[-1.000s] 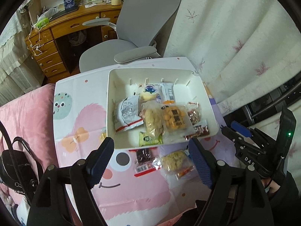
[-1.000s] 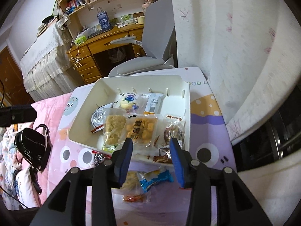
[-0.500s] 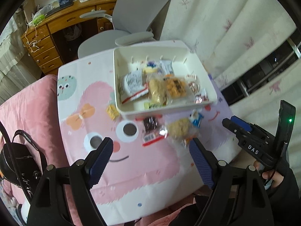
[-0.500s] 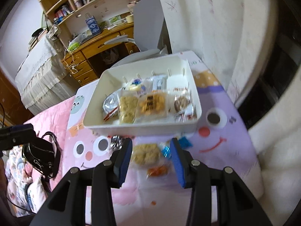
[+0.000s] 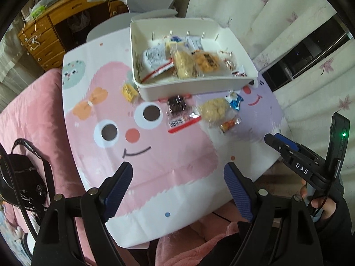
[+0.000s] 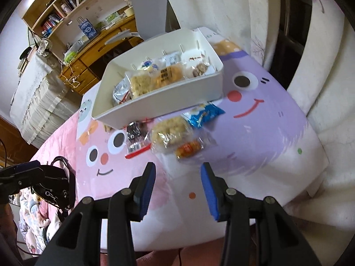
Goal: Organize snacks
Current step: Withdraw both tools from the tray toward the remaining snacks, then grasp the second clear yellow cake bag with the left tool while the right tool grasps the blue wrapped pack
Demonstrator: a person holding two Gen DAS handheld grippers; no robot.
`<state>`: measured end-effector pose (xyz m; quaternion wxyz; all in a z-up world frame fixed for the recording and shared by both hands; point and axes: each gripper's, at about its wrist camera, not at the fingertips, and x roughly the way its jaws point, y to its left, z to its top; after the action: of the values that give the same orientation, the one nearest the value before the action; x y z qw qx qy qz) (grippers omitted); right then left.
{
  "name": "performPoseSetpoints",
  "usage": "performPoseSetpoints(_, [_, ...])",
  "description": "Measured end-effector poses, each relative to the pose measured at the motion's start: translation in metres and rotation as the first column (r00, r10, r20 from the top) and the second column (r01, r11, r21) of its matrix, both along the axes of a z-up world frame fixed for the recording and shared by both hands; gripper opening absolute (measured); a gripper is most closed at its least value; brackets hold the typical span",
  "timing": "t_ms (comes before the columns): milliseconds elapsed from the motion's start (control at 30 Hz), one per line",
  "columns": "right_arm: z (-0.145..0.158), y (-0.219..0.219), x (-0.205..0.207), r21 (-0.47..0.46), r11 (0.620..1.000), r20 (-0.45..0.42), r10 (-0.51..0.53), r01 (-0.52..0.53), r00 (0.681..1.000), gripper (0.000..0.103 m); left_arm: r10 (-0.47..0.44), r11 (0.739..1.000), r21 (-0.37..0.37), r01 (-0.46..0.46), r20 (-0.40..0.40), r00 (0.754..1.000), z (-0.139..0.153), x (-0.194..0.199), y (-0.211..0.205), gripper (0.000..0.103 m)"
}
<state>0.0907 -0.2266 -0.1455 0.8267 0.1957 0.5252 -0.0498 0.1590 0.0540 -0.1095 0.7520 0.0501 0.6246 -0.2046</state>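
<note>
Pink plush bedding point(image 5: 33, 102) lies at the far left, with a black strapped bag point(image 5: 21, 177) resting on it. Just beside it stands the desk point(image 5: 155, 161), a rounded slab under a smooth printed cover of cartoon faces, pink on the left and lilac on the right. The left gripper point(image 5: 178, 182) hangs over the near pink part with its jaws spread wide and nothing between them; its fingers point(image 5: 117, 186) carry ribbed dark-blue pads.

A small yellow packet point(image 5: 129, 91) lies on the cover, close against the left corner of a white plastic bin point(image 5: 195, 86). This bin is a rectangular, straight-walled tub with thin slots along its far wall, and it sits at the far side of the desk, filled with crinkly clear and foil snack wrappers. In front of its near wall, loose on the cover, come a dark snack pack with a barcode and red edge point(image 5: 177, 113), then a clear bag of pale puffed pieces point(image 6: 169, 132), then a glossy blue wrapper point(image 6: 204, 114) partly tucked under the bin, and a small orange packet point(image 6: 188, 149) nearest the viewer.

The right gripper point(image 6: 177, 185) hovers over the desk, short of that cluster, jaws parted and empty, flat blue pads facing each other. Pale curtains point(image 5: 255, 8) with faint leaf prints hang at the right.
</note>
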Motion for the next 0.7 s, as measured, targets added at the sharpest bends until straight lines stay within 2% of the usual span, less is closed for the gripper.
performPoseSetpoints(233, [-0.014,-0.015,0.012,-0.003,0.999,-0.034,0.044,-0.044,0.998,0.046,0.030,0.999,0.025,-0.029,-0.058,0.998,-0.020,0.004,-0.017,0.086])
performPoseSetpoints(400, [-0.023,-0.031,0.030,-0.004,0.993,-0.055,0.120,-0.120,0.991,0.047,0.074,0.997,0.043,-0.071,-0.083,0.994,-0.028,0.018,-0.037,0.086])
performPoseSetpoints(600, [-0.030,-0.055,0.053,-0.004,0.973,-0.043,0.232,-0.233,0.972,0.052,0.135,0.989,0.069,-0.129,-0.104,0.985,-0.038,0.033,-0.066,0.087])
performPoseSetpoints(700, [-0.036,-0.060,0.063,-0.004,0.952,-0.037,0.306,-0.307,0.951,0.054,0.166,0.984,0.085,-0.157,-0.110,0.980,-0.045,0.040,-0.078,0.090])
